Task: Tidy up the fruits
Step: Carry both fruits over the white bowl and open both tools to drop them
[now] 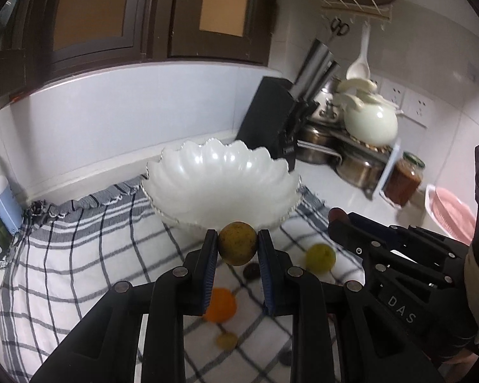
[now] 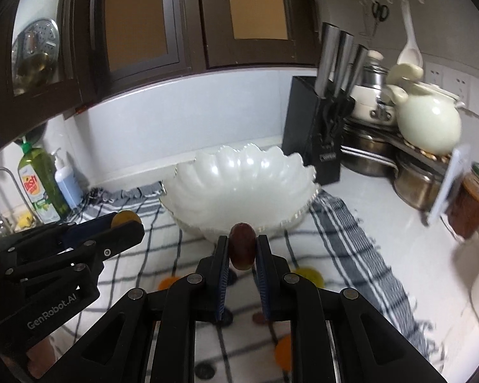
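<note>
A white scalloped bowl [image 1: 220, 182] stands on a checked cloth [image 1: 79, 255]; it also shows in the right wrist view [image 2: 239, 185]. My left gripper [image 1: 238, 244] is shut on a yellow-green round fruit [image 1: 238, 247], held just before the bowl's near rim. My right gripper [image 2: 242, 249] is shut on a dark red date [image 2: 242, 249], also held before the bowl. The right gripper shows in the left wrist view [image 1: 338, 220], and the left gripper in the right wrist view [image 2: 127, 223]. On the cloth lie a green fruit [image 1: 319, 257], an orange fruit [image 1: 220, 309] and small dark fruits.
A black knife block [image 1: 271, 121] stands right of the bowl. Steel pots [image 1: 354, 166], a cream teapot [image 1: 370, 121] and a sauce jar [image 1: 402, 178] crowd the right corner. Soap bottles [image 2: 51, 185] stand at the left. A pink basket [image 1: 447, 217] is far right.
</note>
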Demonstrator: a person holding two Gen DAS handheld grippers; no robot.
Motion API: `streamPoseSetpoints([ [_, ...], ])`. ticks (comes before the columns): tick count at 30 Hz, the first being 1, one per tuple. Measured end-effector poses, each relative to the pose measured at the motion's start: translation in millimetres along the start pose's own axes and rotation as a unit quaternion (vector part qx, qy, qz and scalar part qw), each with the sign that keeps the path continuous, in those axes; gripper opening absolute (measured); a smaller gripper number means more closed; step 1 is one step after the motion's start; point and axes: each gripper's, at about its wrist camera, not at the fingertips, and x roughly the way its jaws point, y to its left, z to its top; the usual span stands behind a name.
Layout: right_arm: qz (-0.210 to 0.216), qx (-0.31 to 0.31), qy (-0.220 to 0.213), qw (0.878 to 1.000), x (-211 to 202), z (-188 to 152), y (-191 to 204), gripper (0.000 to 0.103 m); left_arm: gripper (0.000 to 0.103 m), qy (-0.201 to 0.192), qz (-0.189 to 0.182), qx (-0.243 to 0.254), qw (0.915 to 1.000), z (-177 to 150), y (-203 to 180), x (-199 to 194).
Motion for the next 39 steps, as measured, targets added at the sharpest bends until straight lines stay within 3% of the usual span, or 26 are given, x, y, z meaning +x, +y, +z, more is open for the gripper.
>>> streamPoseSetpoints([
  [11,0.032,-0.043,-0.014,0.998,24.2,44.8,-10.9,0.018,0.026,-0.021,0.039,-0.010,0.9990,44.2,-4.0,20.6],
  [20,0.046,-0.055,-0.006,0.997,70.4,83.2,-19.6,0.018,0.026,0.008,0.045,-0.012,0.9989,82.4,4.7,62.1],
  [27,0.039,-0.055,0.036,0.997,122.8,106.0,-31.2,0.018,0.026,0.039,0.060,-0.021,0.9972,106.5,21.5,106.9],
  [39,0.043,-0.050,0.116,0.991,206.9,123.1,-43.1,0.018,0.026,0.113,0.050,-0.046,0.9912,119.9,48.4,189.5],
])
